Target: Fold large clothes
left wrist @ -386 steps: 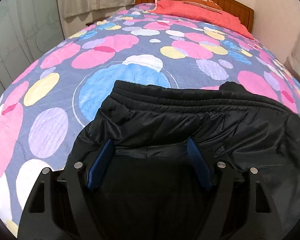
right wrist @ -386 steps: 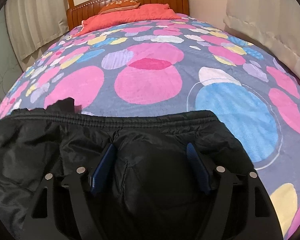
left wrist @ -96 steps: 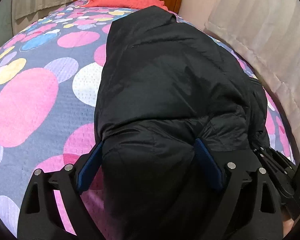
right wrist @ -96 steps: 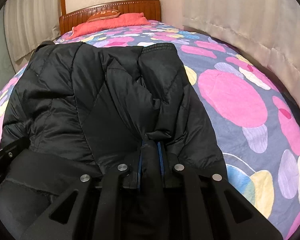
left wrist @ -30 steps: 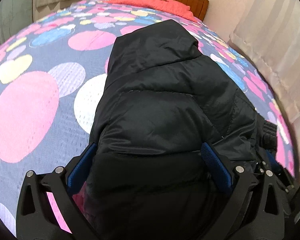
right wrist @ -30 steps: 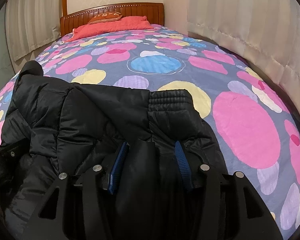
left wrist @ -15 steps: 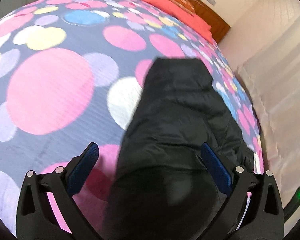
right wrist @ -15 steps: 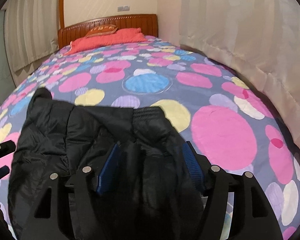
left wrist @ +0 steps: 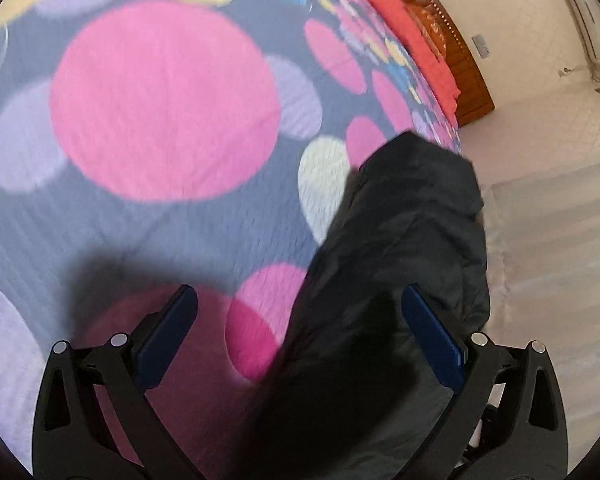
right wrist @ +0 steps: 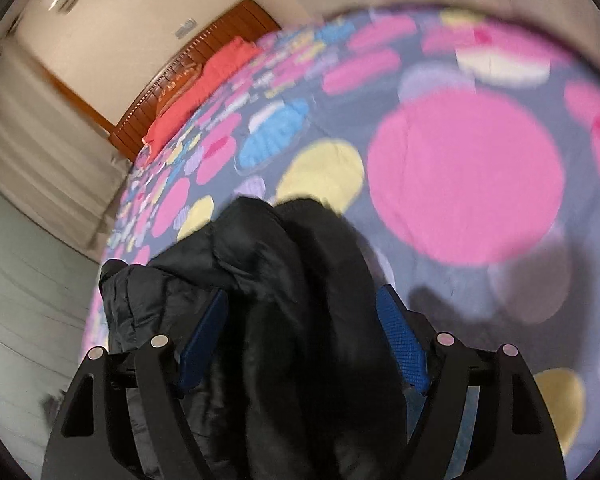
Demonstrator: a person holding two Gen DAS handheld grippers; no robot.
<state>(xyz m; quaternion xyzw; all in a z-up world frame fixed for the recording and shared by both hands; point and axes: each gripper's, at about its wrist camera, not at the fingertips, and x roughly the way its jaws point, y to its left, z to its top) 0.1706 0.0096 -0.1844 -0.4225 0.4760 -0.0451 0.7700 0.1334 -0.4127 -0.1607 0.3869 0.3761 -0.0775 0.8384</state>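
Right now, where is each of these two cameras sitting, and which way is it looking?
Left wrist: sits on the left gripper, facing down along its open fingers at the black jacket on the spotted bedspread.
Right wrist: sits on the right gripper, whose jaws are opening, with jacket folds between them.
Shared: both show the jacket, the bedspread, the red pillow and the wooden headboard; no hand shows.

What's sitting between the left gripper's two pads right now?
In the left wrist view, bare bedspread fills most of the left gripper gap; the black jacket edge fills the right part.
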